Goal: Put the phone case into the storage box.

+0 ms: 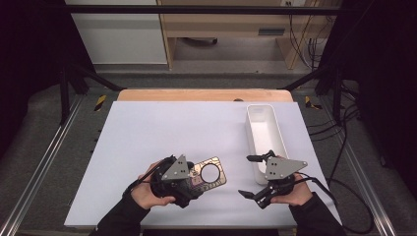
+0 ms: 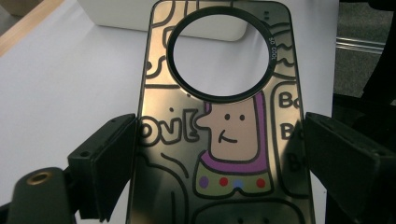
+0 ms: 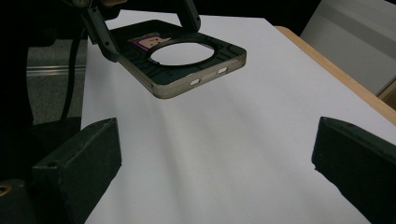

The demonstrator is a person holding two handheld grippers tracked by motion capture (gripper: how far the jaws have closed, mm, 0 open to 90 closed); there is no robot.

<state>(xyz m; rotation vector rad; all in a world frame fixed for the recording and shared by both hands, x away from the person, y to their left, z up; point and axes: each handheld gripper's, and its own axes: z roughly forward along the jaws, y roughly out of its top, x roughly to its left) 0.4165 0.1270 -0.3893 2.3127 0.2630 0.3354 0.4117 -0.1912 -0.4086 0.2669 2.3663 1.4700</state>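
A: What was the state of the left gripper (image 1: 199,178)?

B: The left gripper was clamped on the phone case (image 1: 210,173), one jaw against each long edge. In the left gripper view the case (image 2: 219,135) ran straight out between the two jaws, with its large round camera opening at the far end and a cartoon figure printed on its face.

A: Where was the phone case located?

B: It was held above the white counter (image 1: 147,142), near the front edge and left of centre. In the right gripper view the case (image 3: 187,63) was clear of the surface, roughly level, with the side-button cutouts facing that camera.

A: And the right gripper (image 1: 252,176)?

B: The right gripper was released. Its jaws stood wide apart with nothing between them, and bare counter (image 3: 233,154) lay beyond them. The gripper pointed leftward toward the case but remained apart from it.

A: What else stood on the counter?

B: A white rectangular bin (image 1: 266,137) stood on the right side, just beyond the right gripper. Its long axis ran away from the person. The person's hands held both grippers from the near edge.
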